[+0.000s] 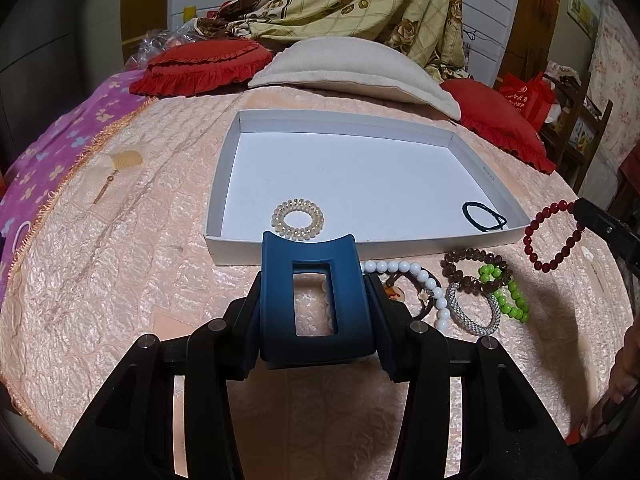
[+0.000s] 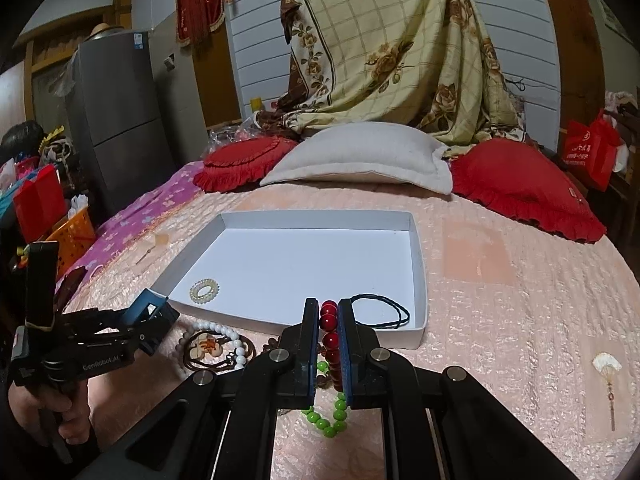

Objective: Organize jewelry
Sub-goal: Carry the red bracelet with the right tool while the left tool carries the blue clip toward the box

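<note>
Gripping a blue hair claw clip [image 1: 316, 300] between its two fingers, the left gripper [image 1: 316, 320] is held over the peach quilted bedspread [image 1: 120, 280], just short of the near wall of a shallow white box tray [image 1: 424, 242]. The right gripper [image 2: 329, 344] is closed on a red bead bracelet [image 2: 330, 334]; in the left wrist view this bracelet [image 1: 554, 236] hangs as an open loop from the gripper tip at the far right, clear of the bedspread and just right of the tray's near right corner.

Inside the tray, a pale spiral hair tie [image 1: 298, 220] lies by the near wall toward the left, and a dark thin hair elastic [image 1: 482, 216] lies in the near right corner; the two are well apart.

On the bedspread in front of the tray, near its right half, lies a cluster of loose pieces: a white bead bracelet [image 1: 416, 280], a brown bead bracelet [image 1: 472, 268], a silver mesh bangle [image 1: 474, 308] and a green bead bracelet [image 1: 508, 292], touching or overlapping one another. A brown cord with a pale pendant [image 2: 206, 346] lies within the white beads.

At the far end of the bed, a beige pillow [image 2: 360, 160] rests between two red frilled cushions [image 2: 520, 188]. A small shell-shaped item [image 2: 606, 364] lies on the bedspread well right of the tray.
</note>
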`<state>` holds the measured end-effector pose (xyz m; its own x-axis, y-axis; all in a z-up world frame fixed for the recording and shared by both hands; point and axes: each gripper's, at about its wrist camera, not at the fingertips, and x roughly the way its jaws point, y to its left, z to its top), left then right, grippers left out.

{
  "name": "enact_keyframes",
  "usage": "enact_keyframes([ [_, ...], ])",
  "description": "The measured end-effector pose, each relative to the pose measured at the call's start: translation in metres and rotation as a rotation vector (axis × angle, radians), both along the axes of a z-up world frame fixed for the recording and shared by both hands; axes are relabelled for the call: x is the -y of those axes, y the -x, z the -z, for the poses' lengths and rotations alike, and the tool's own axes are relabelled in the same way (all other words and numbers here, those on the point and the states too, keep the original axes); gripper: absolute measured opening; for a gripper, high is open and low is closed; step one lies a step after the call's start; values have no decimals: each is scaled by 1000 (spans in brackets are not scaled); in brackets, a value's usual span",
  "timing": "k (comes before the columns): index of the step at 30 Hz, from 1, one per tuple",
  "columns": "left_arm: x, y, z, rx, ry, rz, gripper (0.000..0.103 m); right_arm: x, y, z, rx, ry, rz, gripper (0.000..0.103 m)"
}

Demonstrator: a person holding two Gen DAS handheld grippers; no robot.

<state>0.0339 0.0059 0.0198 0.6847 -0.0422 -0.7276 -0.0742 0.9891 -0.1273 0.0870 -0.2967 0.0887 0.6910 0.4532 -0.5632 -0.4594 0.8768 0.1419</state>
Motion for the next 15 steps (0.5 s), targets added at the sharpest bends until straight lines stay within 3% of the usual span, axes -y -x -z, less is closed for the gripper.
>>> enact_keyframes([
  [5, -1, 0, -2, 7, 7, 3, 46, 4, -4, -2, 5, -11, 20, 8],
  [9, -6, -1, -21, 60, 32, 1, 46, 9, -12, -9, 24, -59, 39, 8],
  [15, -15, -38, -41, 66, 48, 7, 46, 2, -30, -19, 47, -131, 41, 8],
])
